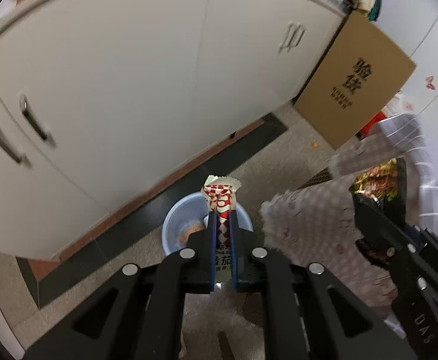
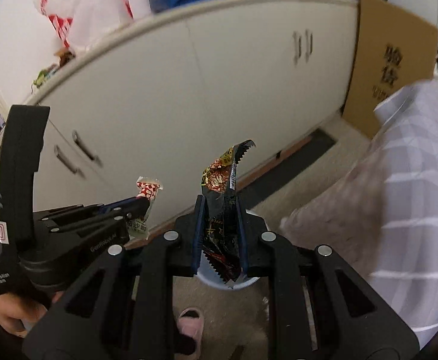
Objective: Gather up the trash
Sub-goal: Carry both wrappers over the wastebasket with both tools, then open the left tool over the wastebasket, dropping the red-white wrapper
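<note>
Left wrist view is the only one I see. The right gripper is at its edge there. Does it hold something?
Observer: Yes. The right gripper is shut on a black snack wrapper with a sawtooth edge.
Operator: Is it over the bin?
Observer: The rim of the pale blue bin shows just beneath its fingers, so it seems to be above it.
Operator: Is anything else on the floor?
Observer: A pink slipper shows below the gripper.
</note>
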